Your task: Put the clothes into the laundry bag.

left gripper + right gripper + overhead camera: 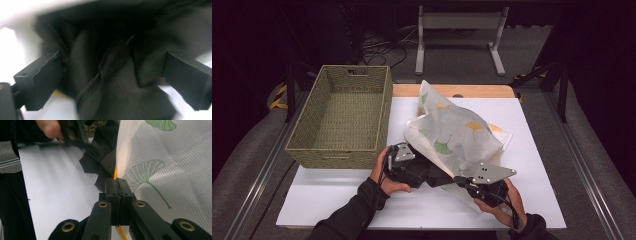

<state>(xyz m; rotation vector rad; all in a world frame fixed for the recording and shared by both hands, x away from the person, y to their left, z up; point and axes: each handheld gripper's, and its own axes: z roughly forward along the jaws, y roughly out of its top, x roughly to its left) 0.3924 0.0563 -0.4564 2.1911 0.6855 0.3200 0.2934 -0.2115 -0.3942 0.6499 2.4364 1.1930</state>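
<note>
Mesh laundry bag [457, 137] is pinched at its edge by the closed right gripper [117, 185], propping the mouth open just ahead of the wide-open left gripper [110, 75], whose jaws straddle the dark garment [110, 82], unpressed.

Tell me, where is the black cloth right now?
In the high view the black cloth lies on the white board, between the two grippers, tucked under the leaf-print mesh bag, right of the basket.
</note>
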